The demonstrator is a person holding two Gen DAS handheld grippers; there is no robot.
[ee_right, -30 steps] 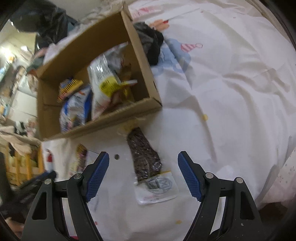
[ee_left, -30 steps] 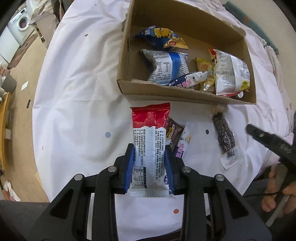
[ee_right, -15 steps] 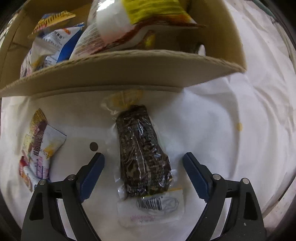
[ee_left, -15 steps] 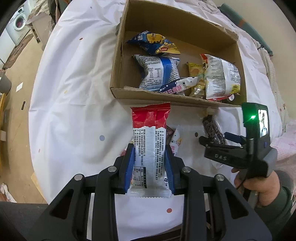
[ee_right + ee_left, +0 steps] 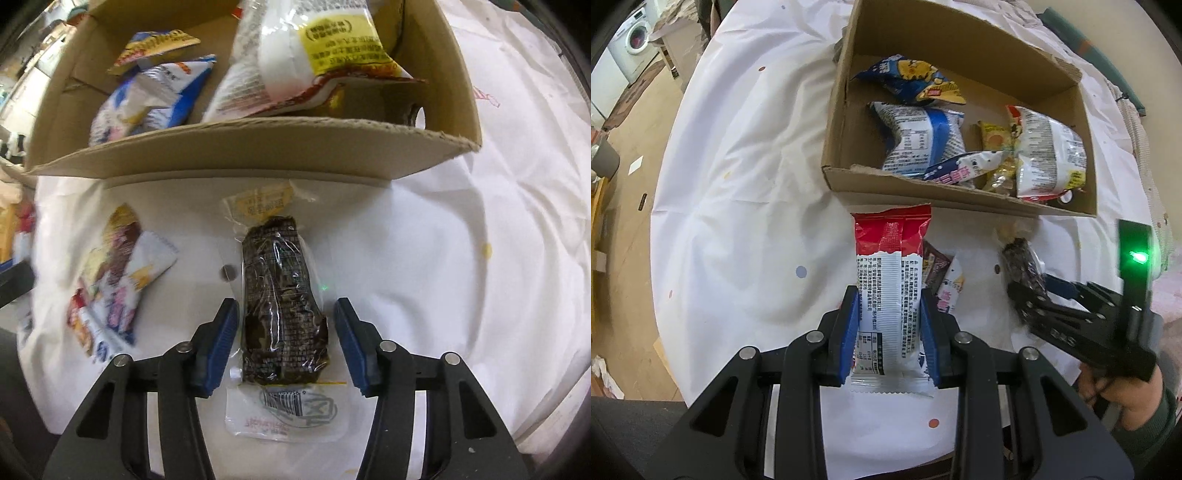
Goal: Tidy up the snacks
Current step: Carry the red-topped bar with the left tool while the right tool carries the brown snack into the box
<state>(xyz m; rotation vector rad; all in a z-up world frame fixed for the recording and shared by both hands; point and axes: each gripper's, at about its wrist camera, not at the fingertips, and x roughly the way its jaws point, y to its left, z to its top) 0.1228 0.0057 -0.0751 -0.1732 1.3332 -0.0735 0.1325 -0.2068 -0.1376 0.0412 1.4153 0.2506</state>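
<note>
the right gripper [image 5: 282, 338] is straddling the dark snack pack [image 5: 282, 310], unclenched, its long axis running along the fingers; the left gripper [image 5: 889, 334] is clamping the red-and-white packet [image 5: 888, 295].

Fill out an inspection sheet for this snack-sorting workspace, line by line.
Surface: white tablecloth, wrinkled, with small coloured dots.
Job's things: open cardboard box holding several snack packets; red-and-white packet; dark clear-wrapped snack flat on the cloth in front of the box; small packets lying loose to its left.
Clutter: nothing seen on the cloth beyond the snacks.
Grippers: left gripper is shut on the red-and-white packet; right gripper is open, its fingers straddling the dark clear-wrapped snack with a gap on each side.
Cables: nothing seen.
Surroundings: washing machine at the far left, wooden floor, a green light on the right unit.
</note>
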